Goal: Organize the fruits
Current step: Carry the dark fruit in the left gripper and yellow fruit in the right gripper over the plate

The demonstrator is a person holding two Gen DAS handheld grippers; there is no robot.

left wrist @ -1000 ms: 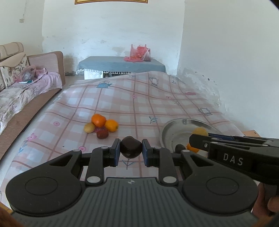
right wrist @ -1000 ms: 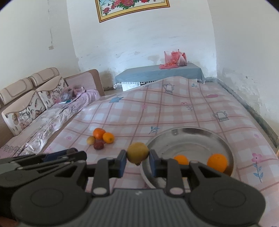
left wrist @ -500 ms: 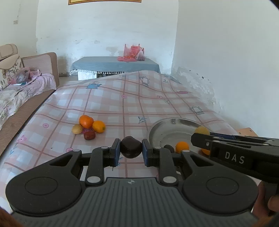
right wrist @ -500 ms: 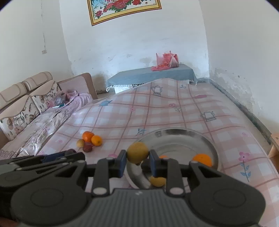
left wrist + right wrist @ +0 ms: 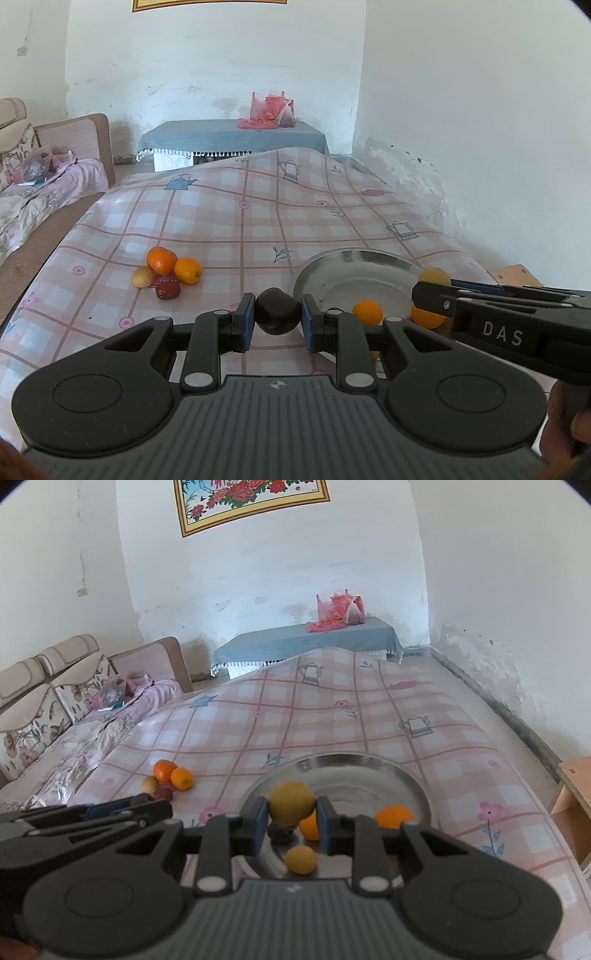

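My left gripper is shut on a dark purple fruit, held just left of the steel plate. My right gripper is shut on a yellow-green fruit, held over the near part of the plate. It also shows in the left wrist view. In the plate lie two oranges and a small yellow fruit. A pile of two oranges, a yellow fruit and a dark red fruit sits on the checked cloth at left.
The table carries a pink checked cloth. A sofa runs along the left side. A low table with a blue cloth and red bags stands at the far wall. A wall is close on the right.
Both grippers have moved right and forward with their fruits. The right gripper now hangs over the plate, and more of the fruit in the plate shows.
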